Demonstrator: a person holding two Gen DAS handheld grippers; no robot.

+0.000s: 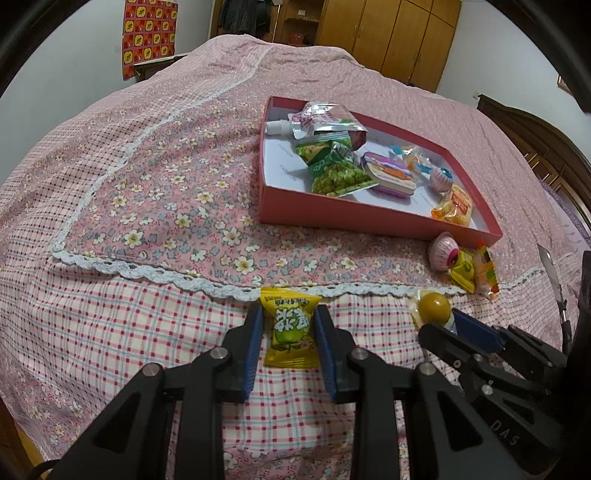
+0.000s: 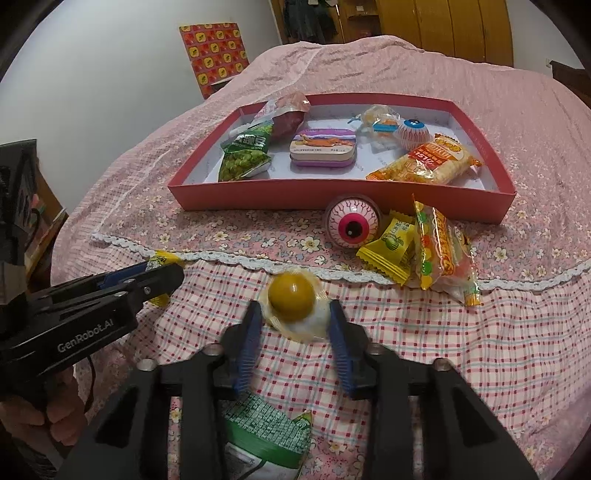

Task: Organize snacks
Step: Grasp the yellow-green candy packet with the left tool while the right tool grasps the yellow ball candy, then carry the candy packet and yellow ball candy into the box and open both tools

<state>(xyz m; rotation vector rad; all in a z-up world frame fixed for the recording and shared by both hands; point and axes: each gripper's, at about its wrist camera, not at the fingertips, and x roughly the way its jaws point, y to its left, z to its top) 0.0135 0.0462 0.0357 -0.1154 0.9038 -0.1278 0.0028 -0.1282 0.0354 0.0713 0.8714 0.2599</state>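
My left gripper [image 1: 288,321] is shut on a yellow wrapped candy [image 1: 290,328] with a green fruit print, low over the checked bedspread. In the right wrist view that gripper [image 2: 166,269] comes in from the left with the yellow candy [image 2: 162,258] peeking out at its tip. My right gripper [image 2: 295,310] has both blue pads against the clear wrapper of a yellow ball candy [image 2: 291,297] lying on the bed, also seen as the ball candy [image 1: 436,306] in the left wrist view. A red tray [image 2: 258,195] farther back holds several snacks.
Before the tray's front wall lie a pink eyeball toy candy [image 2: 352,223], another yellow candy [image 2: 391,247] and a gummy packet [image 2: 443,254]. A green packet [image 2: 266,432] lies under my right gripper. A person's hand [image 2: 37,417] holds the left gripper. Wooden wardrobes [image 1: 388,33] stand behind the bed.
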